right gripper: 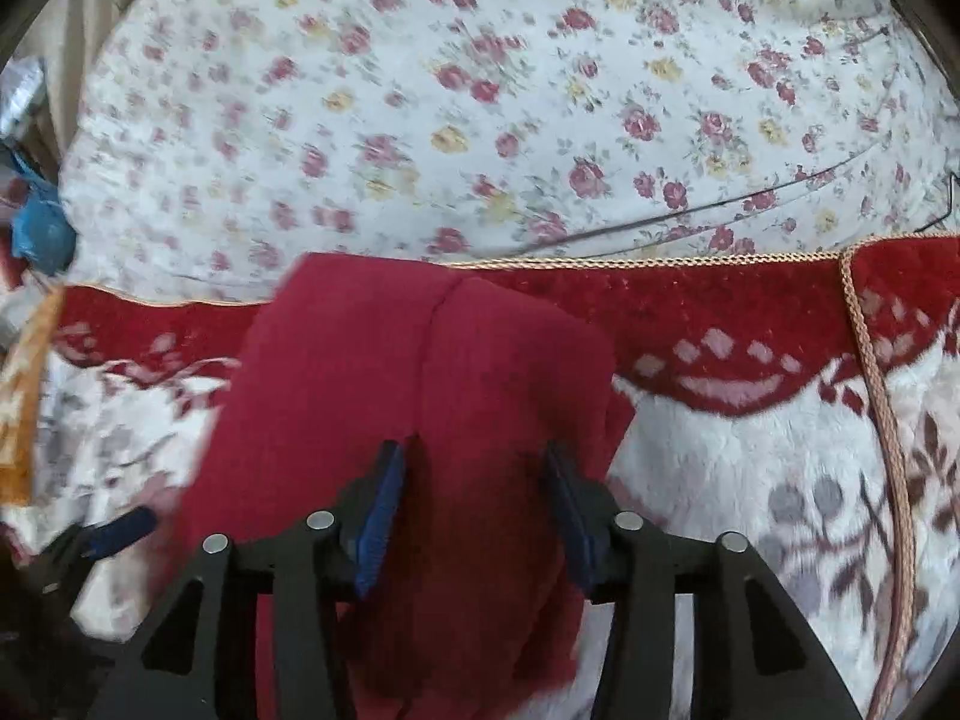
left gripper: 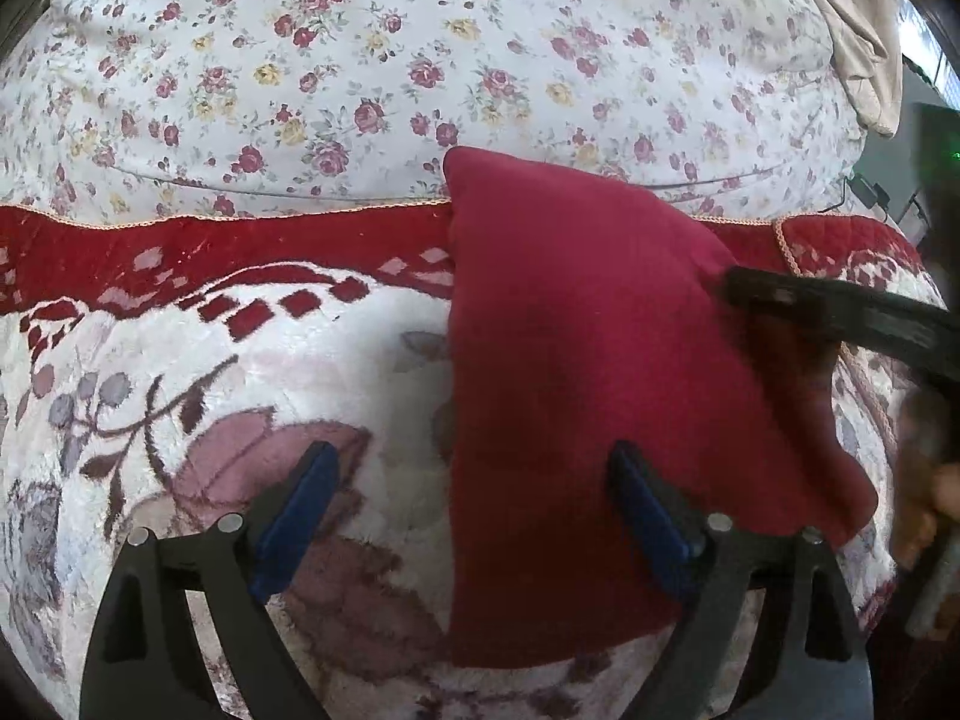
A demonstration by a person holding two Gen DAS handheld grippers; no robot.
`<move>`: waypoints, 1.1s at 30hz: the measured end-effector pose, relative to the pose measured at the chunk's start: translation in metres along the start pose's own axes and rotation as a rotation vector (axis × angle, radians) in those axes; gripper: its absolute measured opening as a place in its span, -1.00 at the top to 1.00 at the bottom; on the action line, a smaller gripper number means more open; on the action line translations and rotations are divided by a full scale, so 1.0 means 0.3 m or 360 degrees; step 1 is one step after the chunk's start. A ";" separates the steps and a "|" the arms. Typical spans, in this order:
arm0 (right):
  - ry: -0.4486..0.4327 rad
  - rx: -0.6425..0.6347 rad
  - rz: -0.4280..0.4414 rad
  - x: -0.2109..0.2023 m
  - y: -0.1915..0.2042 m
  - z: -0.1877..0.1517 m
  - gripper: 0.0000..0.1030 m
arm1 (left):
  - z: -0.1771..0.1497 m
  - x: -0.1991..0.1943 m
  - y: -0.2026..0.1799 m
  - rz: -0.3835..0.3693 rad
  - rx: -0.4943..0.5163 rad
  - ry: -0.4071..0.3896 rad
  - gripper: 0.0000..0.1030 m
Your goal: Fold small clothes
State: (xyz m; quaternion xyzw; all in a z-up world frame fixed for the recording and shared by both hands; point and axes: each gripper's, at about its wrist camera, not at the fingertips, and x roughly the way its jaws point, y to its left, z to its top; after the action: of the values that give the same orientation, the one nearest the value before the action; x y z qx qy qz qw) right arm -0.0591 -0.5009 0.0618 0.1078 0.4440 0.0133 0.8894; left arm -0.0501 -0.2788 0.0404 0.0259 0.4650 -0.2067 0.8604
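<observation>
A dark red small garment (left gripper: 570, 360) lies on a plush red-and-white patterned blanket (left gripper: 300, 360). My left gripper (left gripper: 474, 468) is open, its right finger over the garment's lower part, its left finger over the blanket. In the right wrist view the same red garment (right gripper: 420, 372) lies folded with a seam down its middle. My right gripper (right gripper: 474, 468) is open, with the cloth lying between its blue pads (right gripper: 378, 510). The right gripper's black finger (left gripper: 840, 312) reaches over the garment's right edge in the left wrist view.
A white sheet with small roses (left gripper: 420, 60) covers the surface beyond the blanket. A gold braided trim (right gripper: 870, 360) edges the blanket. A thin dark cable (right gripper: 690, 216) lies across the sheet. Beige cloth (left gripper: 858, 30) hangs at the far right; blue items (right gripper: 36, 222) at the left.
</observation>
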 end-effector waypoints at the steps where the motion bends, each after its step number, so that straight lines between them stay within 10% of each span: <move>1: -0.0004 -0.0021 0.0015 -0.029 0.013 -0.021 -0.04 | -0.001 -0.001 -0.001 0.0004 0.0002 -0.0001 -0.77; 7: 0.0069 -0.0042 -0.0113 -0.009 -0.014 -0.177 -0.07 | -0.024 -0.007 -0.012 0.0031 0.0039 -0.0001 -0.77; 16: -0.0052 0.0114 -0.0068 -0.149 -0.035 -0.131 -0.25 | -0.052 -0.049 0.013 0.0015 0.0010 -0.0024 -0.77; 24: 0.0065 0.0170 -0.0144 0.058 -0.061 -0.076 -0.42 | -0.047 -0.050 0.021 0.0040 0.0011 -0.0045 -0.77; 33: 0.0014 0.0165 -0.0079 -0.004 -0.087 -0.082 -0.60 | -0.043 -0.063 0.009 0.0074 0.0069 -0.0075 -0.77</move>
State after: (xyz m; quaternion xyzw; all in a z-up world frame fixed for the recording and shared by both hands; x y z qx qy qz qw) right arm -0.0812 -0.5221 0.0430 0.1425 0.4506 -0.0314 0.8807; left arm -0.0682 -0.2670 0.0480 0.0505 0.4393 -0.1972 0.8750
